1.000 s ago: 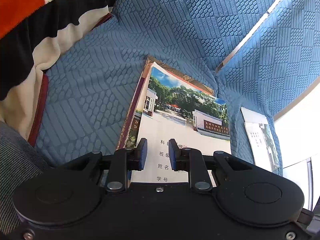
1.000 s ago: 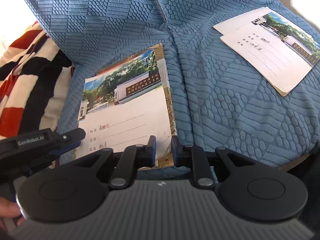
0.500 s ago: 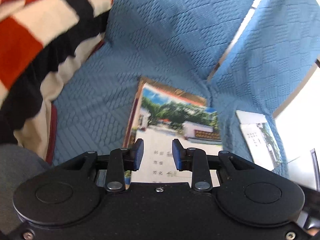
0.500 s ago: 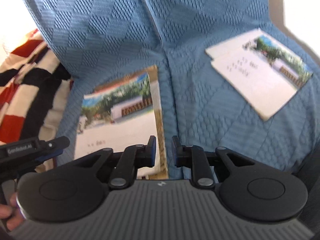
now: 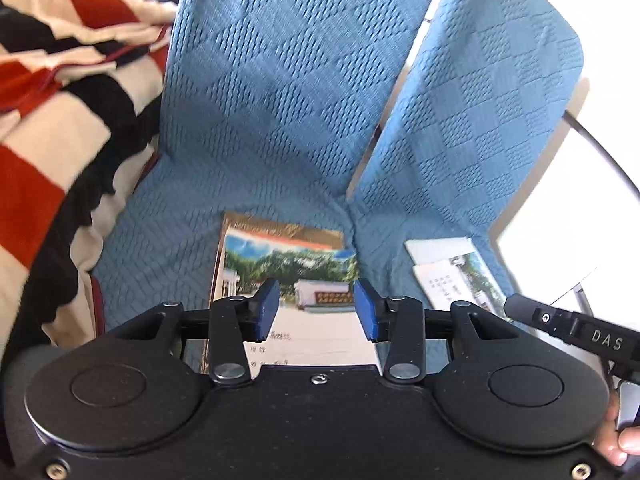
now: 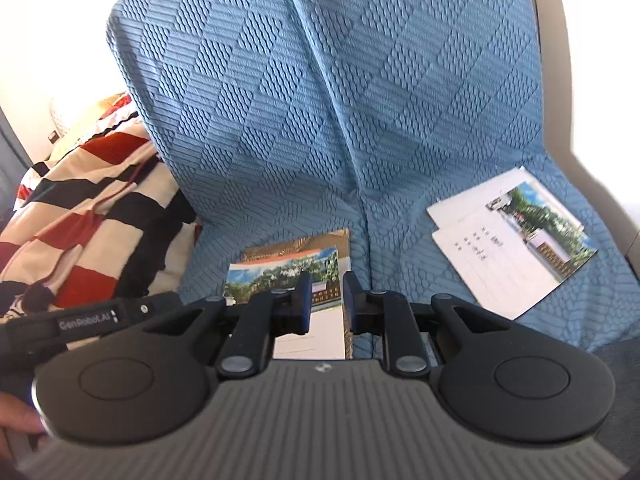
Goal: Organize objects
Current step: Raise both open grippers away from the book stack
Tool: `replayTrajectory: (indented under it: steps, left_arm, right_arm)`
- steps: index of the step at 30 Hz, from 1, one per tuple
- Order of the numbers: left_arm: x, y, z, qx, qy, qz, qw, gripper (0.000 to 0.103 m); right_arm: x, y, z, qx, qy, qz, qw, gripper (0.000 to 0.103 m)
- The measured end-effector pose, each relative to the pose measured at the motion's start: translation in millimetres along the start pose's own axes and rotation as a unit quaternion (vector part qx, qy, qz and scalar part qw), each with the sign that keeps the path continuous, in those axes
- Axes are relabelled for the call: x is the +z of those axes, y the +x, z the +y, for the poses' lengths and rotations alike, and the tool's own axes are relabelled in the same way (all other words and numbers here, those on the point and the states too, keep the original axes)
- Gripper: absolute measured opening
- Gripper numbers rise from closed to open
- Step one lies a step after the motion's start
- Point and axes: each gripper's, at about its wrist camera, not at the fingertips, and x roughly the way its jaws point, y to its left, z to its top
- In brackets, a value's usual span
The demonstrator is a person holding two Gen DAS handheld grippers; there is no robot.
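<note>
A stack of exercise books [image 5: 288,268] [image 6: 296,268] with a school-photo cover lies on the blue sofa seat, the top one over a brown-covered one. A second pair of the same books [image 5: 452,276] [image 6: 512,244] lies further right on the seat. My left gripper [image 5: 316,310] hovers above the first stack, its jaws opening with nothing between them. My right gripper [image 6: 325,302] hangs above the same stack's right edge, jaws a narrow gap apart and empty. Each gripper's side shows in the other's view.
A blue textured cover [image 5: 280,100] [image 6: 340,100] drapes the sofa seat and backrest. A red, black and cream striped blanket [image 5: 60,120] [image 6: 88,208] is heaped at the left. A person's fingers [image 5: 618,444] [image 6: 18,420] show at the frame edges.
Both grippers have risen away from the left stack, so the books look smaller and more backrest shows. The left jaws have spread wider; the right jaws look unchanged.
</note>
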Motion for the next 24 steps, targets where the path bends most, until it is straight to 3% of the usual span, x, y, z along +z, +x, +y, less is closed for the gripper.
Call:
replayTrajectory:
  steps: [13, 24]
  left_arm:
    - [0, -42, -20, -0.026, 0.003, -0.018, 0.9995, 0.056]
    - [-8, -59, -26, -0.023, 0.002, -0.024, 0.9994, 0.068]
  right_arm:
    - [-1, -48, 1, -0.008, -0.014, -0.021, 1.0, 0.021]
    - [-13, -61, -2, -0.028, -0.016, -0.016, 0.999, 0.021]
